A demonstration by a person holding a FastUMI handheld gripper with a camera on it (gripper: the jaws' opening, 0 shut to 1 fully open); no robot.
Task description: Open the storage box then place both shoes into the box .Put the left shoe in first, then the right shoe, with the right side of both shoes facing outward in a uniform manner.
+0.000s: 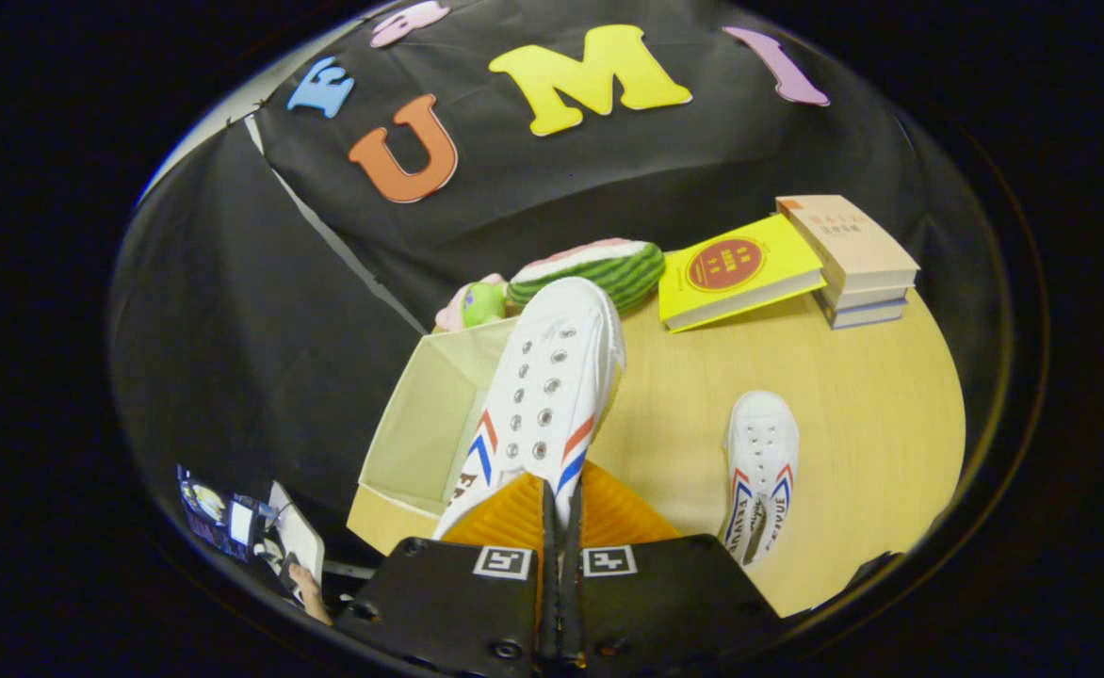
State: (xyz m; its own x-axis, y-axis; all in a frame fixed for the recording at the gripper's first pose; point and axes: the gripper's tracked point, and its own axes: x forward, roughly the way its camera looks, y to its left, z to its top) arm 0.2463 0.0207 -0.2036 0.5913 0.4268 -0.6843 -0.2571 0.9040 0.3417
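Observation:
A white canvas shoe (545,395) with red and blue side stripes hangs in the air, toe pointing away, heel end pinched in my gripper (561,513), whose fingers are shut on it. The shoe sits over the right wall of the open pale storage box (420,428), which stands on the wooden table just left of the fingers. A second matching white shoe (761,466) lies on the table to the right of the fingers, toe pointing away. The box's inside looks bare where I can see it.
Beyond the box lie a watermelon-slice plush (599,268) and a small green and pink toy (477,303). A yellow book (736,273) leans on a stack of books (853,259) at the far right of the wooden table (853,424).

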